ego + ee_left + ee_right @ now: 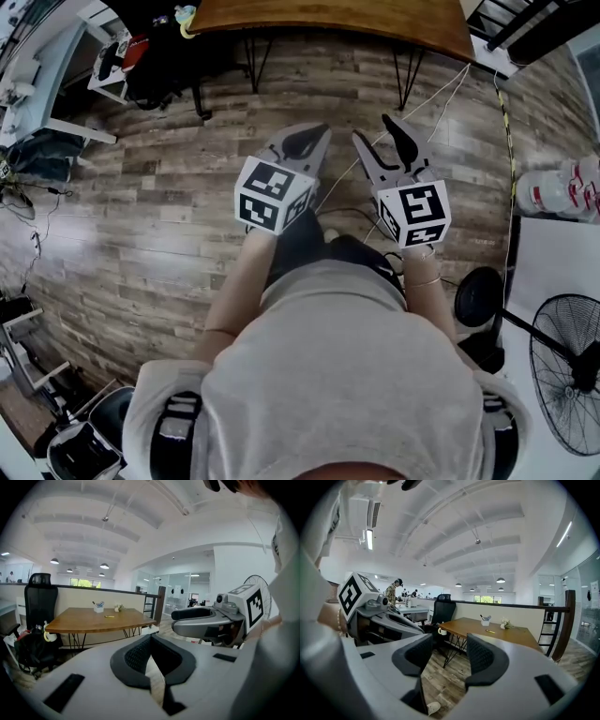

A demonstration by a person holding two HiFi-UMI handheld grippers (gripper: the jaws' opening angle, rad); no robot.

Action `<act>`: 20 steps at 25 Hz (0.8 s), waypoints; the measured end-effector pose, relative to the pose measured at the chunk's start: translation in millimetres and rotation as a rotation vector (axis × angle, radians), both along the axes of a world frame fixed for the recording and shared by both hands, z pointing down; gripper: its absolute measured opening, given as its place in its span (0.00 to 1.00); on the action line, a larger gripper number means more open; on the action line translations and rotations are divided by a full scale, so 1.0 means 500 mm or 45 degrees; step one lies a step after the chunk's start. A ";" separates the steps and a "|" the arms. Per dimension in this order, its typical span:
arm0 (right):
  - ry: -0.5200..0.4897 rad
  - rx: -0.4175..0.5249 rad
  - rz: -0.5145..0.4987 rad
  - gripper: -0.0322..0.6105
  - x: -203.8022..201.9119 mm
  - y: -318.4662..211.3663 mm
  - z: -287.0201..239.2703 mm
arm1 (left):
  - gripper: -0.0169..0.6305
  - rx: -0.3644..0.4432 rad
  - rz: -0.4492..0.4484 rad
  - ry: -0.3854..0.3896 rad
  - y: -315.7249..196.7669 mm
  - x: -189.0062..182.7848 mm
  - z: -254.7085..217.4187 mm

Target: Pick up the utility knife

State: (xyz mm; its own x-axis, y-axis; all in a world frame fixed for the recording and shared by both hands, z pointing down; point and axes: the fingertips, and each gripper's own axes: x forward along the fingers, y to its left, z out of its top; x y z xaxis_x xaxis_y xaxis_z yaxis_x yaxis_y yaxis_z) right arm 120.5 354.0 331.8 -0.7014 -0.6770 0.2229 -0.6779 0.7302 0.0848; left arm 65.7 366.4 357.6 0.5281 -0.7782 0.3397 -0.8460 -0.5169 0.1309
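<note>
The utility knife is a small yellow thing lying on the wooden table, far ahead of both grippers. It also shows as a yellow sliver on the table in the right gripper view. My left gripper is held in the air above the wood floor, its black pads meeting at the tips with nothing between them. Beside it, my right gripper stands open, a clear gap between its pads, and holds nothing. In the head view only the table's near edge shows.
A white pen cup and a small plant stand near the knife. A black office chair and a dark bag sit left of the table. A floor fan and a white cable are on my right.
</note>
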 end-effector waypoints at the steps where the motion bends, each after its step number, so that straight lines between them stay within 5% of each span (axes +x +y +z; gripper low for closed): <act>1: 0.006 -0.002 0.005 0.40 -0.001 -0.013 0.005 | 0.05 -0.005 0.004 0.005 -0.017 -0.004 0.006; 20: 0.037 0.015 0.173 0.43 -0.121 -0.450 -0.020 | 0.05 0.025 0.181 0.046 -0.484 -0.124 -0.029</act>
State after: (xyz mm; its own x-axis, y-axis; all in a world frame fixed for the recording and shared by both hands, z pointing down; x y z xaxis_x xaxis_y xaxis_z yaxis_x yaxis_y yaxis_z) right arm 59.8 128.8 321.8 -0.5965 -0.7680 0.2332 -0.7676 0.6308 0.1139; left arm 3.8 124.1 343.2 0.6450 -0.7013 0.3036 -0.7591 -0.6338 0.1486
